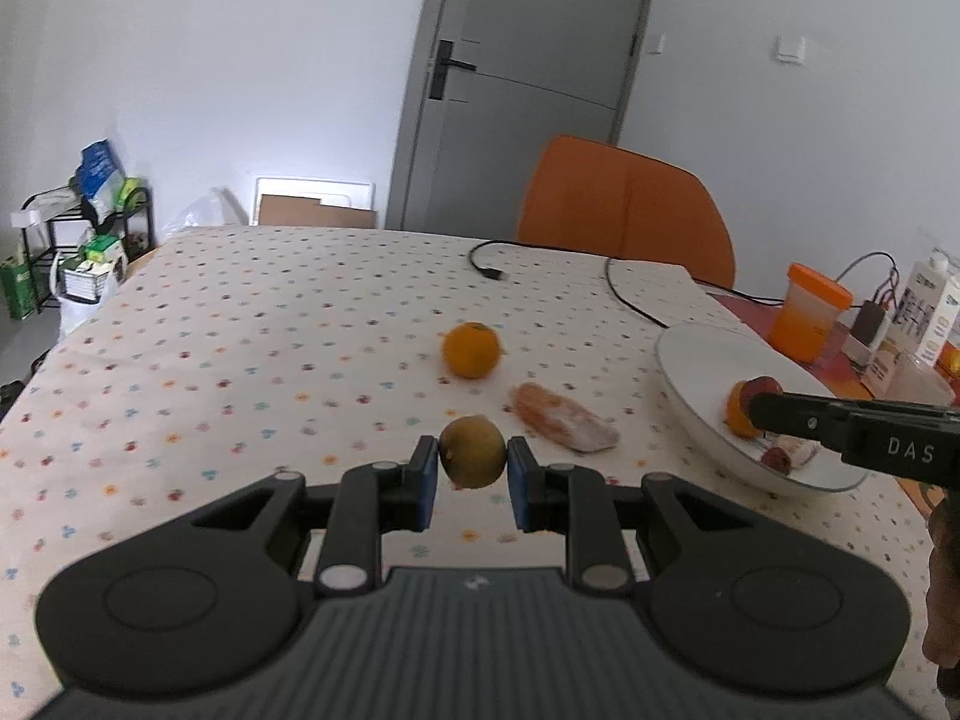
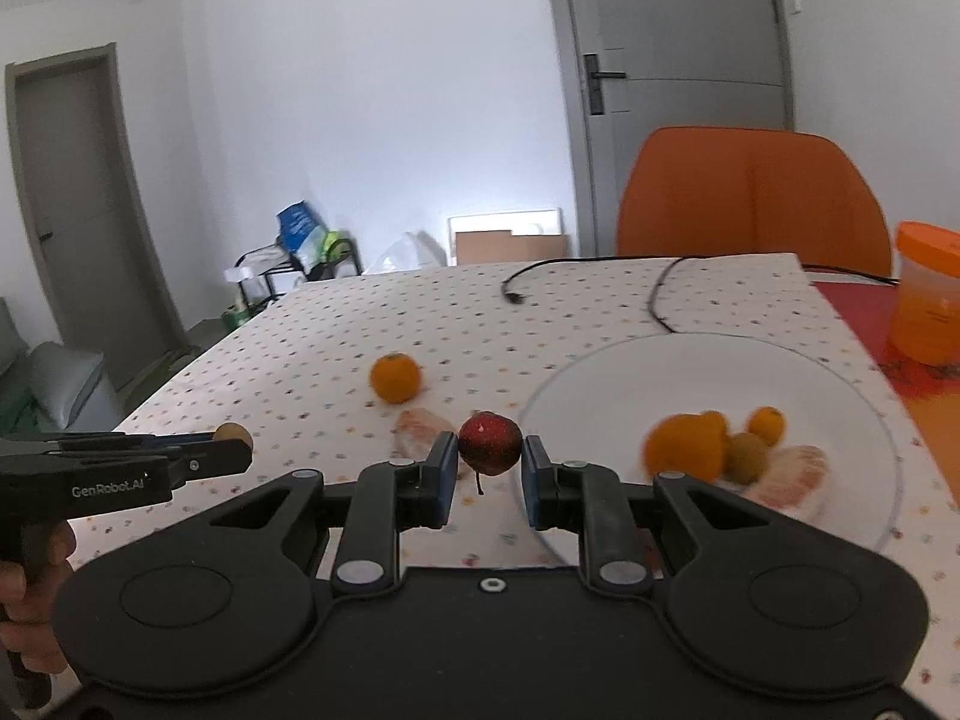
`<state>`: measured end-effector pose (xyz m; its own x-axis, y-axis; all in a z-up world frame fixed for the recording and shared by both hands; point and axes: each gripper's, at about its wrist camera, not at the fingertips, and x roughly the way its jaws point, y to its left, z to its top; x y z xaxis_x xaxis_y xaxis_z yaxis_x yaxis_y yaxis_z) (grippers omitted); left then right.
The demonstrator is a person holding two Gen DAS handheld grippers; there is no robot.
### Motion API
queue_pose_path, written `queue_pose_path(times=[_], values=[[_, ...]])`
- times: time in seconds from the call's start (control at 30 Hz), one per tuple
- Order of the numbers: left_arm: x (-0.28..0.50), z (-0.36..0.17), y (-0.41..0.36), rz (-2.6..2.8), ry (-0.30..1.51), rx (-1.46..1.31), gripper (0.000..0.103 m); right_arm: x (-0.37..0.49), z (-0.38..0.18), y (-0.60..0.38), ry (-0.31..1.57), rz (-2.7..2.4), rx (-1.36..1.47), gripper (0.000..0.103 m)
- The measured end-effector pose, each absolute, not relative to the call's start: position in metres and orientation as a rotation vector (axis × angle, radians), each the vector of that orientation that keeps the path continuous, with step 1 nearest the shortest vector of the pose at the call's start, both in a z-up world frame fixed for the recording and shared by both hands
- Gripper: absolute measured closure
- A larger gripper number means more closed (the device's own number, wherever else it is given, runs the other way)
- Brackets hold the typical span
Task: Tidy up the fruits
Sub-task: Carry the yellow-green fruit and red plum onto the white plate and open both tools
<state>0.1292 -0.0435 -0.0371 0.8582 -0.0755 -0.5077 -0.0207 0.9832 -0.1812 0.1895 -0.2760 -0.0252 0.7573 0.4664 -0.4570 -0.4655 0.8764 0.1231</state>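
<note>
Left gripper (image 1: 472, 461) clenched on brownish-yellow fruit (image 1: 472, 451); right gripper (image 2: 490, 461) clenched on red fruit (image 2: 490, 441). Risks: round fruit slipping from pads; rolling off plate (image 2: 606, 372).

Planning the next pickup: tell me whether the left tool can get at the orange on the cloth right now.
Probably not yet: the left tool is shut on a brownish fruit. The path to the orange itself looks clear.

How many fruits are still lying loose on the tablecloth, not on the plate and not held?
2: an orange mid-table, and a peeled pomelo segment just nearer, beside the white plate. More could lie hidden behind the grippers.
</note>
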Motion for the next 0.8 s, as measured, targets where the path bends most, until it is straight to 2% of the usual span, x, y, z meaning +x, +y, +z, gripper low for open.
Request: queue_pose_path(times=[0.4,0.5,0.53,0.7,0.8], values=[[0.139,-0.038,-0.078,-0.093,0.551,-0.14,0.08,0.19,-0.036,-0.311,0.516,0.447,0.044,0.081],[0.142,-0.036,-0.084,-0.104,0.549,-0.13,0.08,0.188,-0.037,-0.318,0.498,0.447,0.063,0.063],[0.143,-0.036,-0.087,-0.108,0.549,-0.127,0.08,0.187,-0.037,-0.32,0.491,0.443,0.064,0.061],[0.15,-0.031,-0.101,-0.135,0.543,-0.107,0.08,0.185,-0.037,-0.334,0.477,0.428,0.074,0.052],[0.156,-0.028,-0.112,-0.154,0.539,-0.094,0.08,0.185,-0.038,-0.345,0.473,0.412,0.093,0.052]])
